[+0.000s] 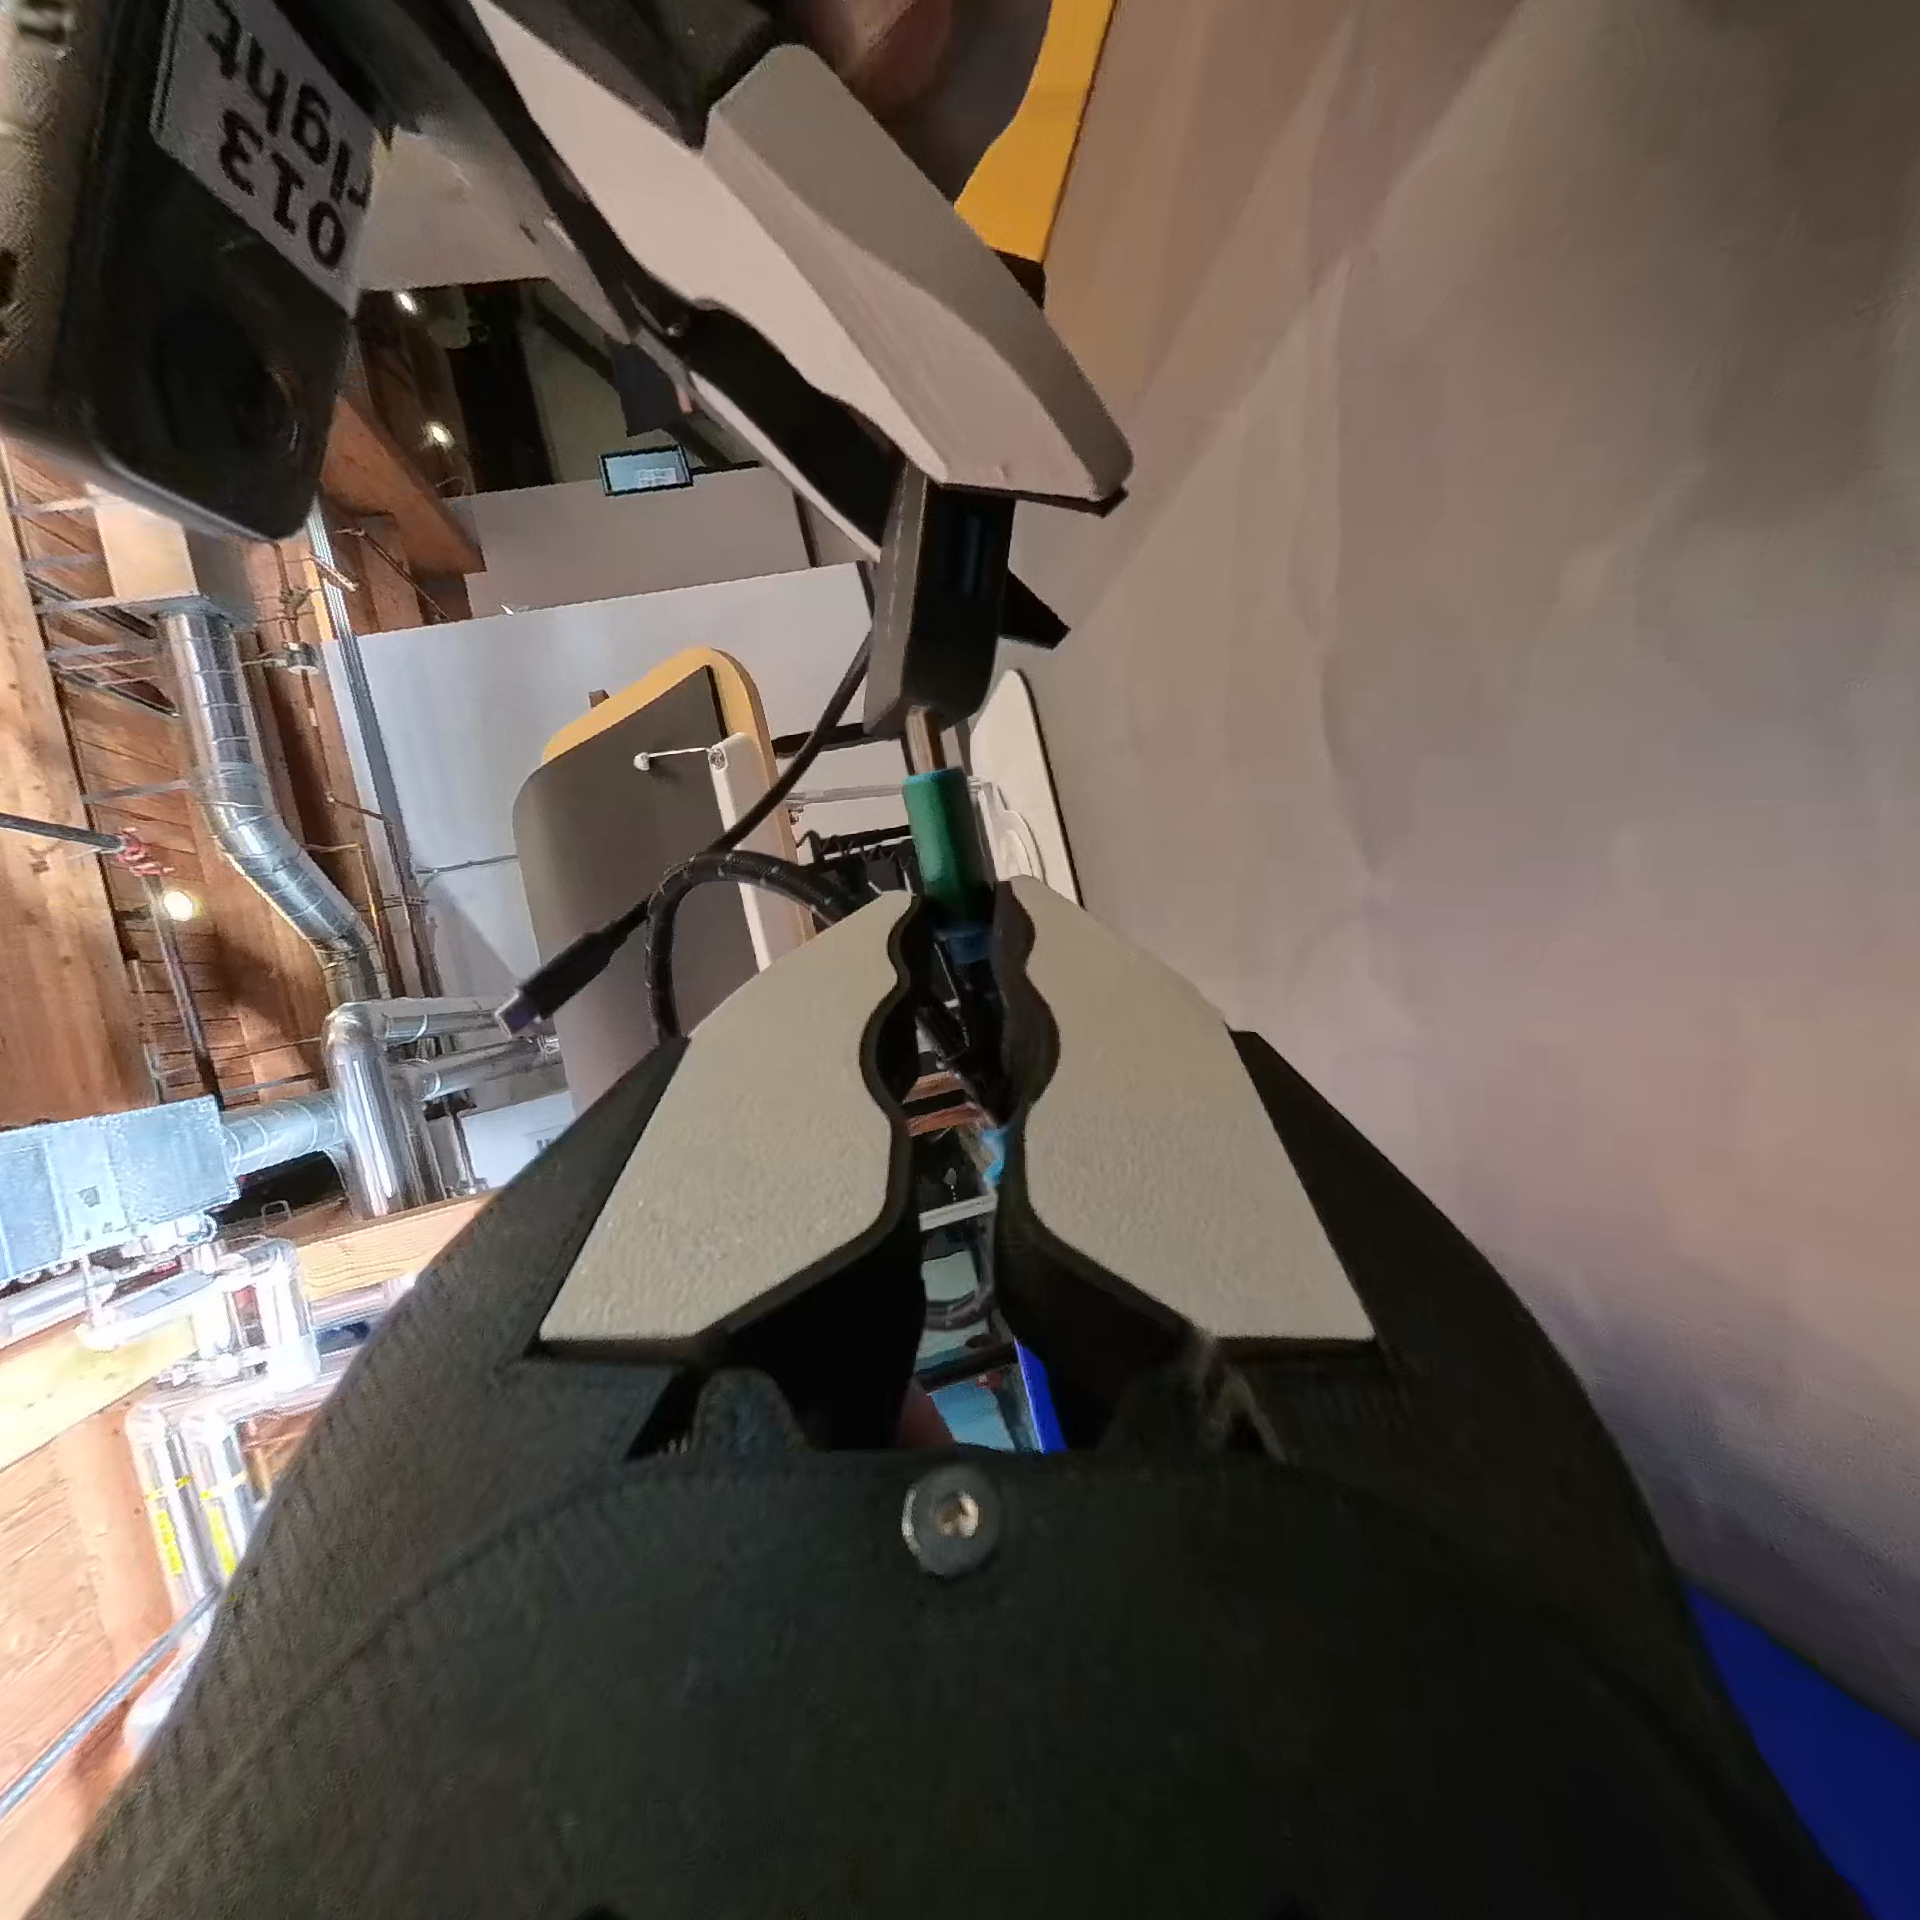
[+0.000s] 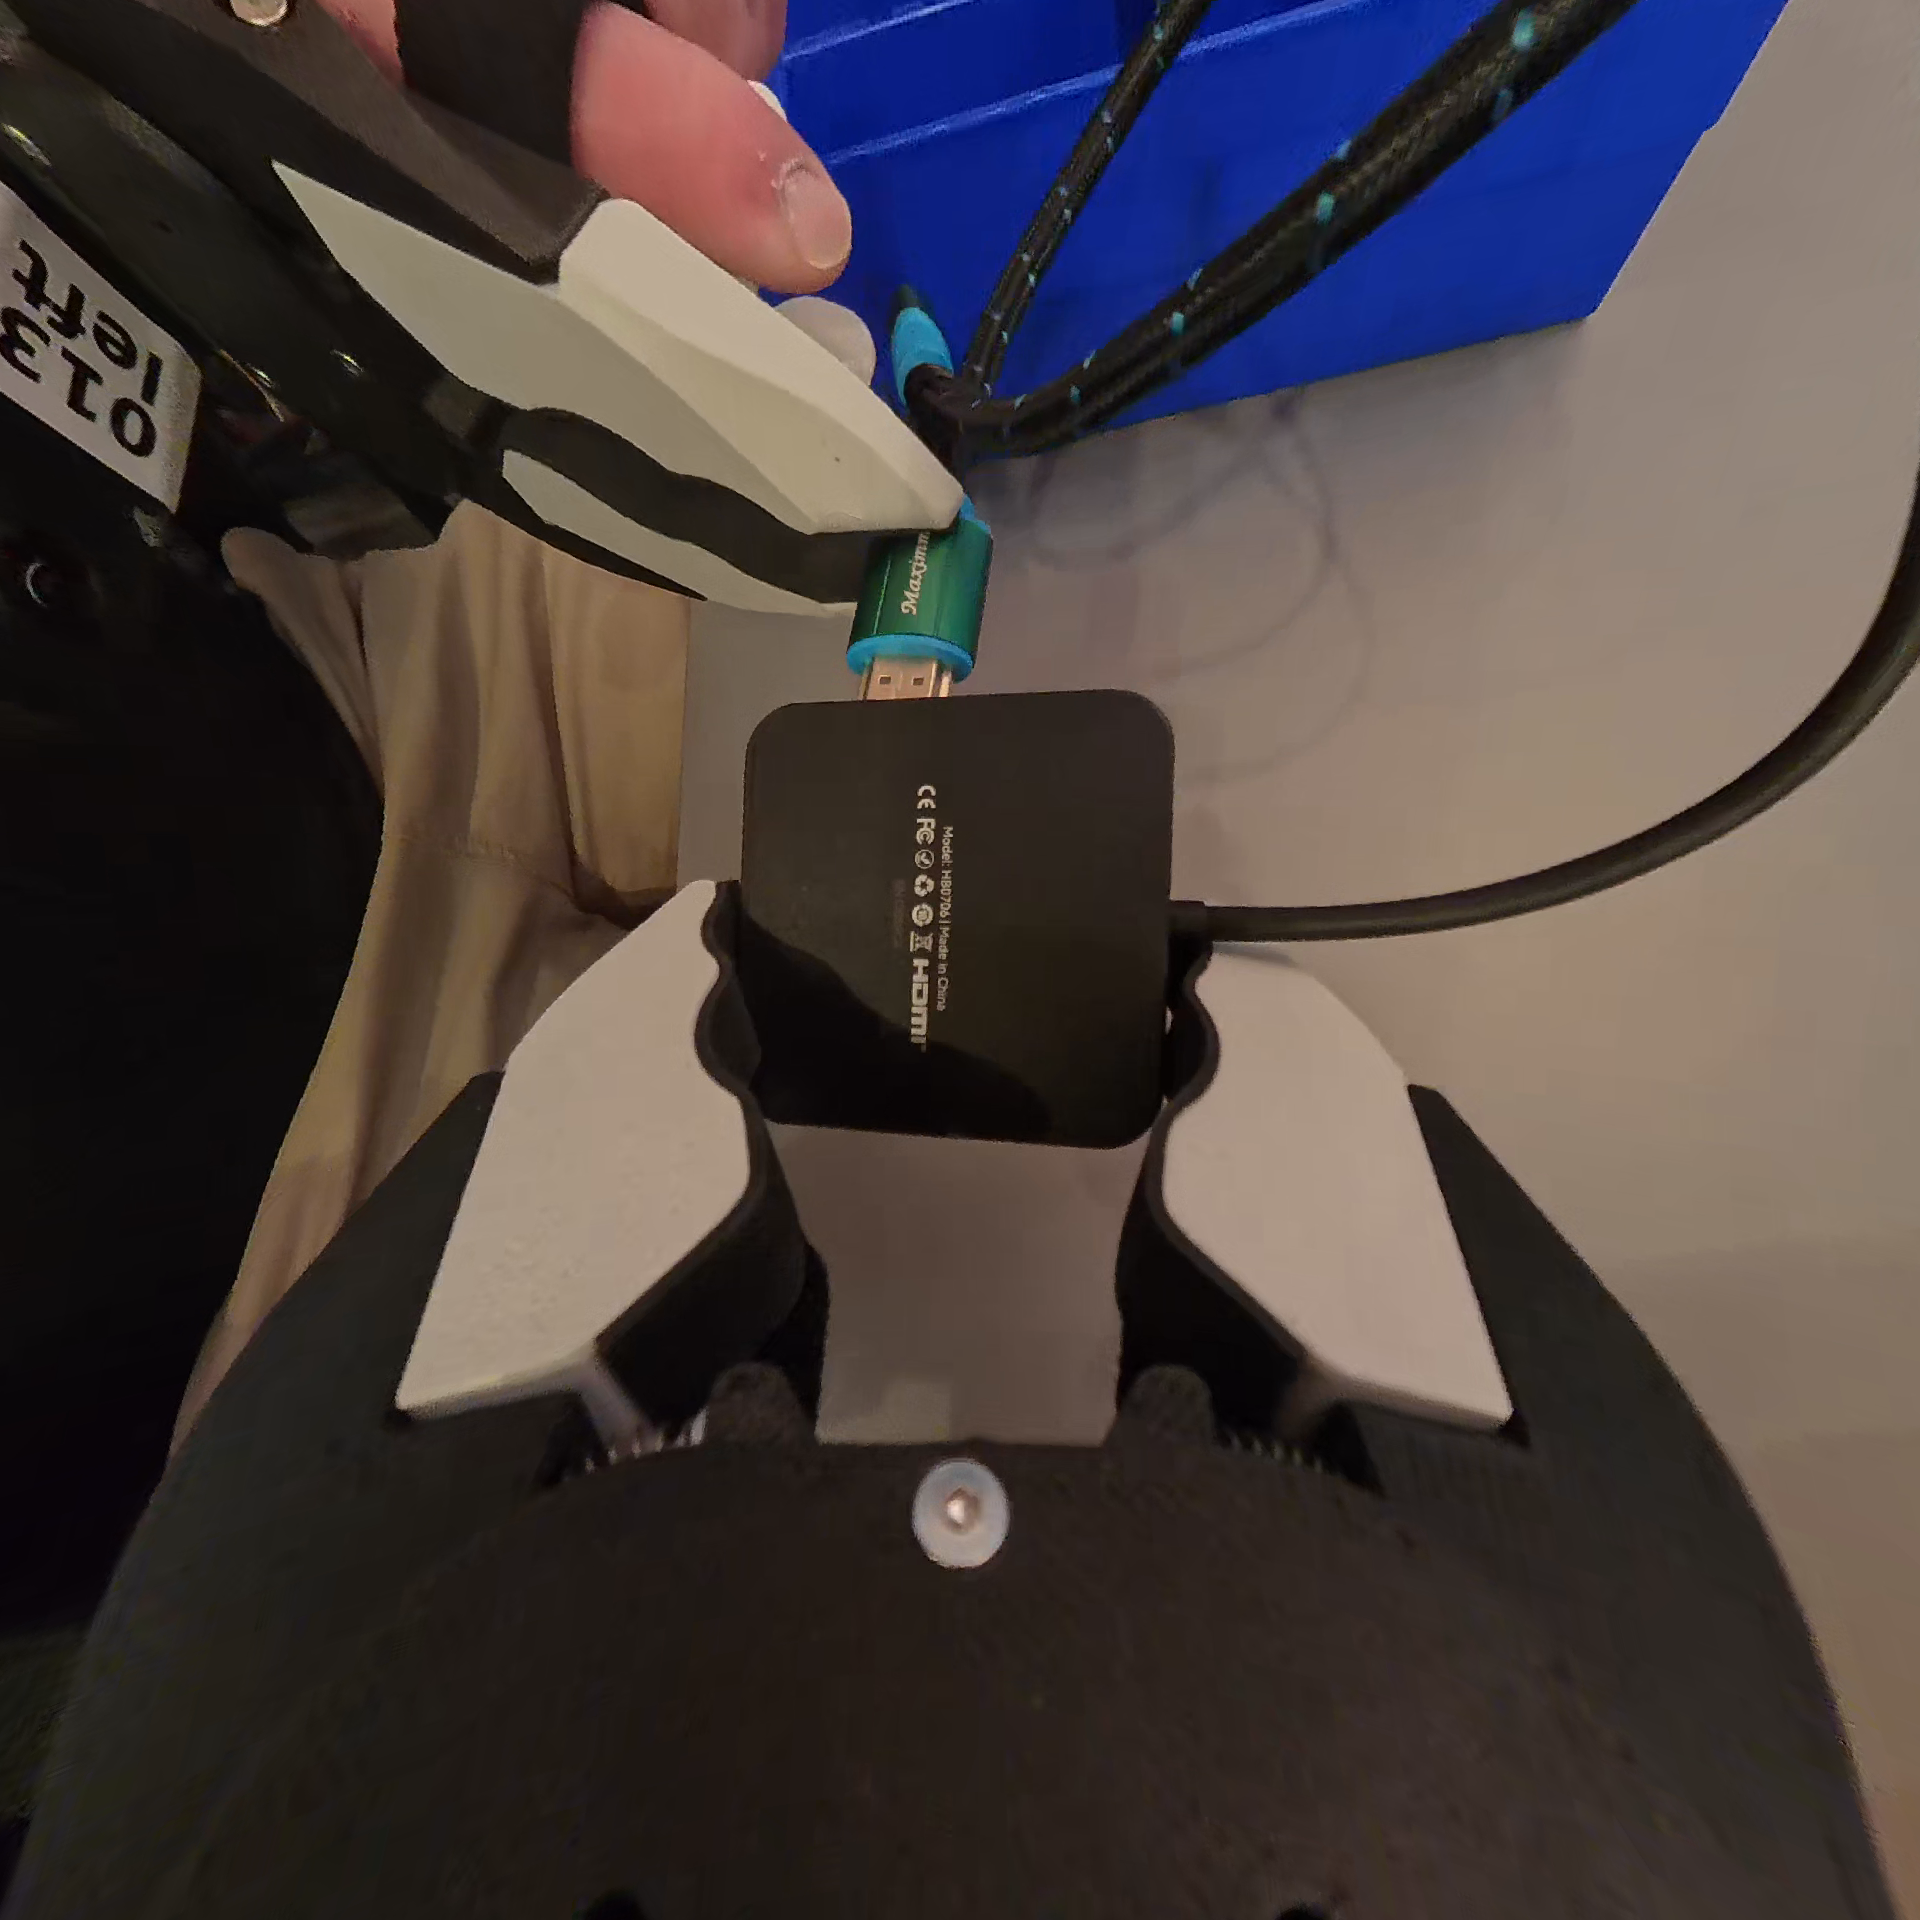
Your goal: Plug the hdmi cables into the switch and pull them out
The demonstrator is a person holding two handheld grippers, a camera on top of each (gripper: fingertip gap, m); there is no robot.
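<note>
- The right gripper (image 2: 956,997), jaws clamped on the black switch (image 2: 961,914), is holding it above the counter (image 2: 1558,727).
- The left gripper (image 2: 883,561), jaws clamped on the green HDMI plug (image 2: 920,603), is angling in from the far left, plug tip at the switch's far edge.
- White lettering is showing on switch and plug.

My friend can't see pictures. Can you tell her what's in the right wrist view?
The right tool grips a flat black switch by its sides, while the left tool holds a green HDMI plug with its metal tip at the switch's far edge. Braided black cables trail to a blue bin on the grey table.
</note>
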